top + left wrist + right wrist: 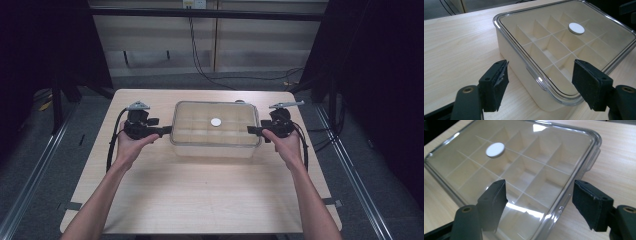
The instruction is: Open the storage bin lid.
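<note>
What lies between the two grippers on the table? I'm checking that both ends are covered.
In the high view, the clear-lidded divided box sits between the left gripper and right gripper.

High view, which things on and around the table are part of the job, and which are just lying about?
In the job:
- compartment box with clear lid
- left tool, open
- right tool, open
- white disc on the lid

Lying about:
- black cables on the floor beyond the table

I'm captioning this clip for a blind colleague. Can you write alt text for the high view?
A person holds a tool in each hand, the left tool and right tool, at the two short ends of a clear-lidded compartment box on a wooden table. A white disc sits at the lid's centre.
</note>
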`<state>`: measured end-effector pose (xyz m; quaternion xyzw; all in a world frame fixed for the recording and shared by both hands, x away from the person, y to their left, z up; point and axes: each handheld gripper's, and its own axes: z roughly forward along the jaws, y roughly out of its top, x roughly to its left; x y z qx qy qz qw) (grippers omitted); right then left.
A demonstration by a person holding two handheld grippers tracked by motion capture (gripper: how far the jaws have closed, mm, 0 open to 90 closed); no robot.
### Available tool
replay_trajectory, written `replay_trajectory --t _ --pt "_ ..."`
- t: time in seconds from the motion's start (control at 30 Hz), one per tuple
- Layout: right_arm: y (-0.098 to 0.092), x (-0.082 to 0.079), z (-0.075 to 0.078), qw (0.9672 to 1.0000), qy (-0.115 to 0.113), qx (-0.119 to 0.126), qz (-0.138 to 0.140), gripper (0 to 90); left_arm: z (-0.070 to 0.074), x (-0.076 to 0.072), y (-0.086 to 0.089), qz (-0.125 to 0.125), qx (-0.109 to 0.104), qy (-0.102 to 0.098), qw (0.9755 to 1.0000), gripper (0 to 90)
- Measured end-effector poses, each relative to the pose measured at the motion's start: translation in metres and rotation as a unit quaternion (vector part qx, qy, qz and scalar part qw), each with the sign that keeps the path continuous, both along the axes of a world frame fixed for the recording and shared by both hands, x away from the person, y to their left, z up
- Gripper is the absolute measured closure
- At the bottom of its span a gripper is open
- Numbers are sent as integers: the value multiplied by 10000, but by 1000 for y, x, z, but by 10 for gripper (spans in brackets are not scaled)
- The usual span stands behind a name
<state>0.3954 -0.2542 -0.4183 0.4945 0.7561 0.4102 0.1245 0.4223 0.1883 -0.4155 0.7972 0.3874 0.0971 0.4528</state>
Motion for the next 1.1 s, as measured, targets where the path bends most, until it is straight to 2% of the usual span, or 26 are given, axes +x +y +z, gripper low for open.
replay_trajectory --t 0.1,0.13,0.33,0.43,0.57,0.63,0.67,0.73,0.77,0.83,0.9,1.0,1.1 --pt "-1 4 -3 9999 69 -103 -111 275 -1 1 -4 -31 -27 -10 10000 288" --pt "-2 8 -8 9997 150 -134 -166 232 -3 3 -8 -10 -44 5 10000 284" --pt "2 14 -19 9991 402 -47 -121 194 -13 7 -13 -64 65 141 9999 263" --pt "8 15 -18 9992 376 -99 -105 148 -15 8 -16 -117 71 186 9997 258" --pt "12 16 -18 9991 341 -203 -160 137 -18 9 -17 -102 52 200 9997 250" --pt "12 17 -18 9990 364 -192 -184 135 -20 11 -19 -85 63 224 9997 243" --pt "13 19 -19 9987 405 -224 -204 133 -23 15 -19 -55 184 213 9996 242" --pt "14 21 -22 9984 466 -242 -188 122 -24 17 -20 -63 156 258 9995 239" --pt "14 22 -23 9984 513 -163 -161 126 -25 17 -22 -44 102 287 9995 240" --pt "14 24 -26 9982 574 -17 -174 127 -27 18 -23 -83 160 306 9994 241" --pt "14 24 -27 9982 576 30 -170 124 -29 19 -24 -12 109 301 9995 242" --pt "16 27 -29 9981 578 102 -182 97 -32 20 -27 -140 46 428 9990 230" --pt "17 27 -30 9980 589 112 -186 90 -32 21 -28 -162 76 398 9990 232"
